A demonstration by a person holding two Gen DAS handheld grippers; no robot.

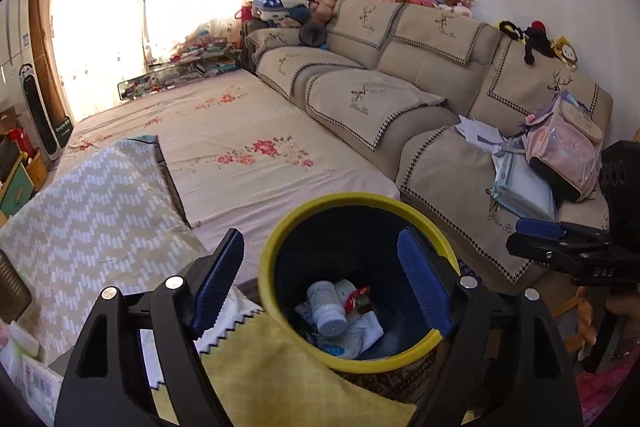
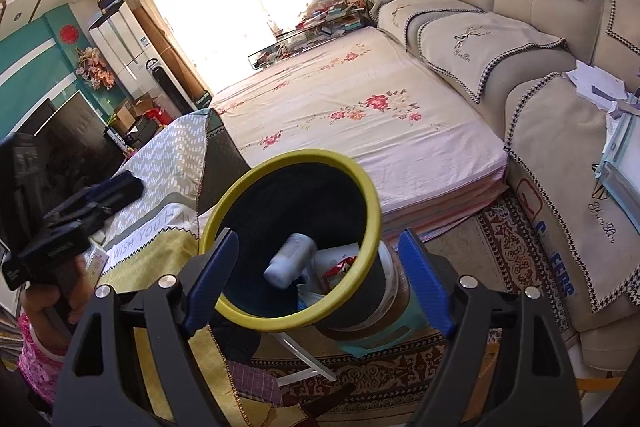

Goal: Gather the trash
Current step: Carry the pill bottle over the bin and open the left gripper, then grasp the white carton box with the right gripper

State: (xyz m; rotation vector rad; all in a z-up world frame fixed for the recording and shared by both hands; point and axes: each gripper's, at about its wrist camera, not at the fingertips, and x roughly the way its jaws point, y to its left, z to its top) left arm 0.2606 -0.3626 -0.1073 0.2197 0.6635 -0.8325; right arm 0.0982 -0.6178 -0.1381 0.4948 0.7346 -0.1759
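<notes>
A dark trash bin with a yellow rim [image 1: 348,199] stands right below both grippers. Inside lie a white bottle [image 1: 326,309], a red wrapper [image 1: 355,297] and crumpled white paper [image 1: 362,333]. My left gripper [image 1: 322,283] hangs open over the bin's mouth, with nothing between its blue pads. In the right wrist view the bin's rim [image 2: 304,157] tilts towards me and the white bottle [image 2: 290,259] looks blurred inside. My right gripper [image 2: 320,279] is open and holds nothing. Each gripper shows at the edge of the other's view: the right one [image 1: 532,239], the left one [image 2: 120,191].
A table with a grey patterned cloth [image 1: 92,211] and a yellow cloth [image 1: 280,379] stands to the left of the bin. Behind it lies a floral mattress [image 1: 248,131]. A beige sofa [image 1: 400,67] carries a pink backpack [image 1: 564,151] and papers. The bin stands on a teal stool [image 2: 384,339] on a patterned rug [image 2: 508,251].
</notes>
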